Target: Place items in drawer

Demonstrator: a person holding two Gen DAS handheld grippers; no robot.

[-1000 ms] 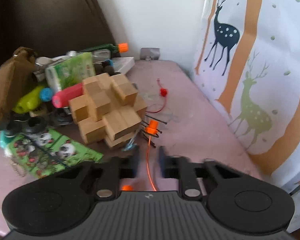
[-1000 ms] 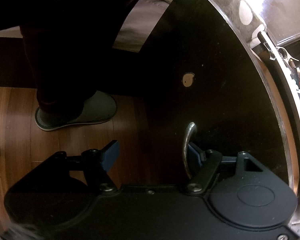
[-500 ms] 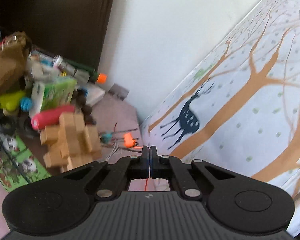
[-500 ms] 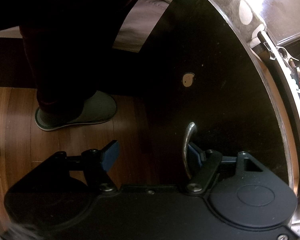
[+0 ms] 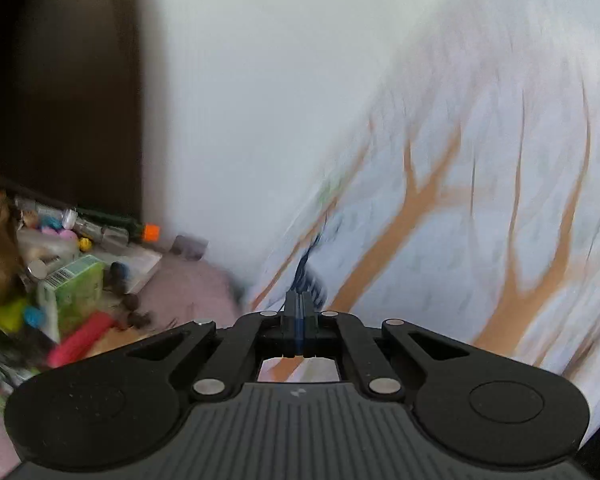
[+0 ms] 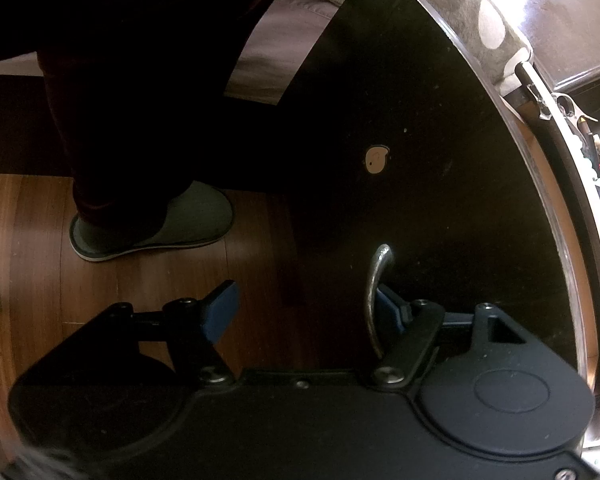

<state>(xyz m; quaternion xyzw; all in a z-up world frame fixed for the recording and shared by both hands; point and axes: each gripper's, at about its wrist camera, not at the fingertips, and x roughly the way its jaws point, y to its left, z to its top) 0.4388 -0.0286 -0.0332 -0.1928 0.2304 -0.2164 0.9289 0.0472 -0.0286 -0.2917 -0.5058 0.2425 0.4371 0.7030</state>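
Left claw [image 5: 299,308]: fingers pressed together, nothing visibly pinched, raised above cluttered table [image 5: 188,284]. Right claw [image 6: 304,312]: spread, one finger [image 6: 388,308] behind the handle [image 6: 376,292] of the dark drawer [image 6: 440,200].

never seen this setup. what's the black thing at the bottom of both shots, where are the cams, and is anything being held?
No robot here: a person holds a two-finger tool in each hand, with a fisheye camera on each looking forward along the fingers. The black shape at the bottom is the tool's own body.

Left view: the left tool has its fingers pressed together. If something thin is pinched there, it cannot be made out. The shot is blurred. Behind lie a tabletop with clutter: a green box, a red tube, an orange-capped bottle. To the right hangs a tree-print curtain.

Right view: the right tool is open, pointing down at a dark drawer front. One finger sits behind the metal handle, not clamped. A slipper stands on the wood floor.
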